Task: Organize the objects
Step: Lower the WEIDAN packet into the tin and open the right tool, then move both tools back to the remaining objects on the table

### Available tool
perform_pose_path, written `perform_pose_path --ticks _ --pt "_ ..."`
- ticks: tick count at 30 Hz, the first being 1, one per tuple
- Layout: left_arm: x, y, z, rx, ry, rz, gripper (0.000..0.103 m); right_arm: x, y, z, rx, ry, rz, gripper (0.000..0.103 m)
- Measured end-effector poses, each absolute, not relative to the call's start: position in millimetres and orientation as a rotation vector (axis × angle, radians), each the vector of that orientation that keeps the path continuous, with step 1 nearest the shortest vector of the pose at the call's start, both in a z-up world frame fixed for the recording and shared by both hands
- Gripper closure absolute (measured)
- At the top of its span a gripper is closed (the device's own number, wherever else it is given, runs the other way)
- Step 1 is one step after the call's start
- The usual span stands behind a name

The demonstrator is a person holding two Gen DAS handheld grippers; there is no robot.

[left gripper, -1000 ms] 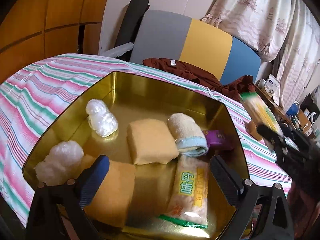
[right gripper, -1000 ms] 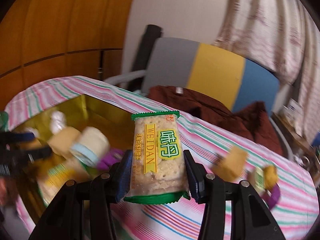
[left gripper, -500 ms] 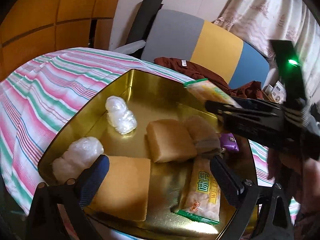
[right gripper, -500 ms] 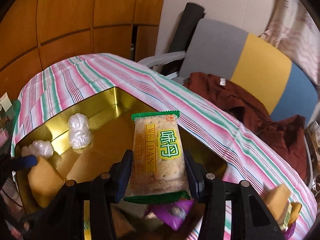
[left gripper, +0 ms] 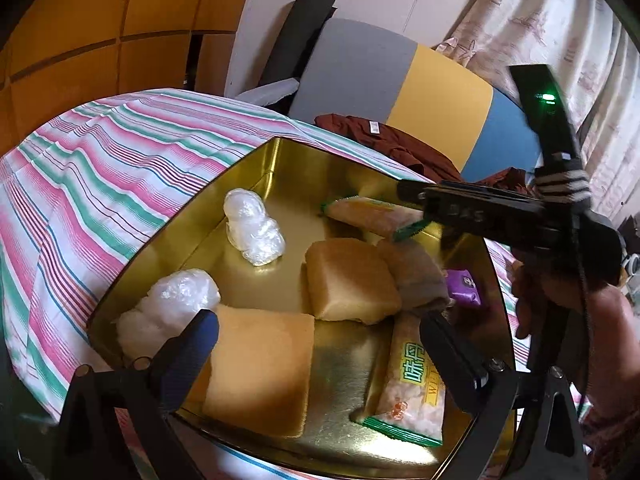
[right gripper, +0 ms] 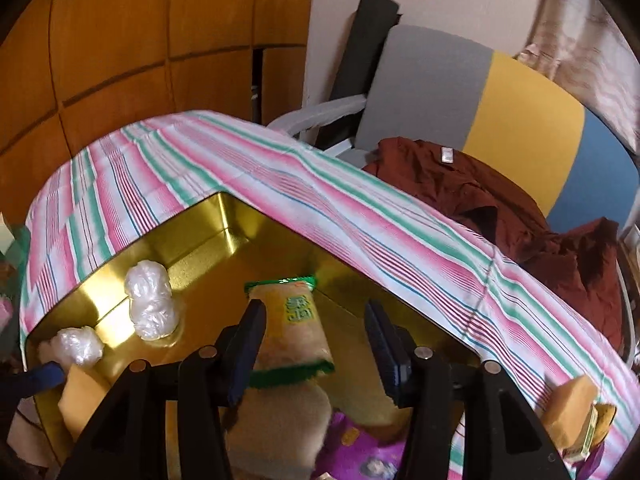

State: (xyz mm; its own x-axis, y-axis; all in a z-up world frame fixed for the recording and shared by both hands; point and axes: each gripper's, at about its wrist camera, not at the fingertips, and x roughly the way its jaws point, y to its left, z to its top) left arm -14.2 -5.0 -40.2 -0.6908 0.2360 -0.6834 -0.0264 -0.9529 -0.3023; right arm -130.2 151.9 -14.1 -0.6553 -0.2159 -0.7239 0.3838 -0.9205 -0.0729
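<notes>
A gold tin tray (left gripper: 280,168) (right gripper: 224,220) sits on the striped cloth. In it lie two clear-wrapped lumps (left gripper: 252,232), two tan sponge blocks (left gripper: 348,280), a rolled towel (left gripper: 416,276), a purple packet (left gripper: 464,288) and a green-edged cracker packet (left gripper: 412,384). My right gripper (right gripper: 314,344) is open over the tray. A second cracker packet (right gripper: 292,328) (left gripper: 372,216) drops out of it, still leaning on its left finger. My left gripper (left gripper: 316,352) is open and empty at the tray's near edge.
The pink and green striped tablecloth (right gripper: 360,216) covers the table. A brown garment (right gripper: 500,200) lies on a grey, yellow and blue chair (right gripper: 480,92) behind it. More small items (right gripper: 572,416) lie on the cloth at the right. Wooden panels (right gripper: 120,40) stand at the left.
My right gripper moved down over the tray's far part and opened; the cracker packet it held has slipped forward and tilted down. My left gripper stays open by the near edge.
</notes>
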Motion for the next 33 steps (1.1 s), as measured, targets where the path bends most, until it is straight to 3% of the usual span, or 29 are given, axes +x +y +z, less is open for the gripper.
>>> perform_pose_path --ticks 11,25,33 --pt "-4.1 12.8 -38.1 -1.151 -0.363 2.698 0.001 -90.6 205.0 -2.7 1.083 0.104 -2.655 0.051" --pt "15.3 55.7 -23.5 -1.077 -0.293 2.597 0.0 -37.4 300.5 -34.3 1.232 -0.092 -2.794 0.051" --pt "31.3 98.7 -17.5 -1.042 -0.165 2.512 0.0 -9.7 348.2 -52.8 1.29 -0.178 -2.86 0.051"
